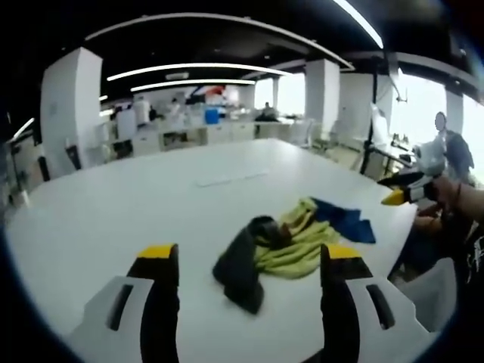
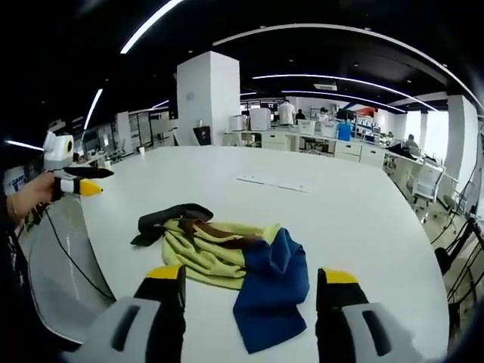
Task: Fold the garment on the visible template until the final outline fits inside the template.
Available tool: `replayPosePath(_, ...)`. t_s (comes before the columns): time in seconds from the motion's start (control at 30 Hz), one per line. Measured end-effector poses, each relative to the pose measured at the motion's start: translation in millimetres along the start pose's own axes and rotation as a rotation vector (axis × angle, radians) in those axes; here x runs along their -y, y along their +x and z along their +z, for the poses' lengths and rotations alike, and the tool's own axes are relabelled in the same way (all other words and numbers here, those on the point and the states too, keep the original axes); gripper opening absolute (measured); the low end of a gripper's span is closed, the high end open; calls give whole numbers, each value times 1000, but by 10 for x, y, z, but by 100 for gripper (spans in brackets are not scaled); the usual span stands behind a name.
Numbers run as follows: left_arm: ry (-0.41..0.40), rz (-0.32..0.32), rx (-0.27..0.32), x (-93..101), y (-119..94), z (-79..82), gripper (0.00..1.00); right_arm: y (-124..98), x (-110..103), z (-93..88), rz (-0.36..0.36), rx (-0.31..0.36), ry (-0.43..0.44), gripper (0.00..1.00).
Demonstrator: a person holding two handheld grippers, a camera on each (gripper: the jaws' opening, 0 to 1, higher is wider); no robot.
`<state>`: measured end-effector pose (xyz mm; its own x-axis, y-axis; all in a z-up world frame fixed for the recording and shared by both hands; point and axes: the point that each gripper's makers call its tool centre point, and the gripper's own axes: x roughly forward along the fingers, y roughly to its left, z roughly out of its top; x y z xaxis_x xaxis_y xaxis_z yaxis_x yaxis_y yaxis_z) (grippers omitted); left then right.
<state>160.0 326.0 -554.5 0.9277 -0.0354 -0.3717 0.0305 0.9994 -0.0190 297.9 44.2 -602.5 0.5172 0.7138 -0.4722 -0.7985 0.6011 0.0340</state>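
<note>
Garment (image 2: 227, 261) crumpled on white table (image 2: 355, 212), no legible writing; both claws wide open, empty.

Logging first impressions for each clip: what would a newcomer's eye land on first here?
The crumpled garment, yellow-green with a blue part and a dark part, lies bunched on the big white table, the one patch of colour there. In the right gripper view, the right gripper stands open just before the garment. The left gripper is open too, with the pile between its yellow-tipped jaws.

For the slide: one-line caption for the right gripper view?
Open right gripper hovers over crumpled yellow, blue and dark garment on white table; left gripper at left.
</note>
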Motion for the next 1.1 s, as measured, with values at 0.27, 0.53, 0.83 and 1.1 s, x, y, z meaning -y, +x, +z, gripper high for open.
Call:
replayPosePath(0.27,7,-4,1,-78,177,7,70,172,19,-53,23,-25,6,64)
replayPosePath(0.53,-2,-18,-26,-114,415,-121,69,348,48,-93,36,-47,5,62)
replayPosePath(0.83,-18,-56,-49,-80,679,-277,59,533,79,-226,52,-79,-21,51)
replayPosePath(1.1,-19,-33,-81,-135,878,-398,52,694,127,-274,49,-91,-33,42)
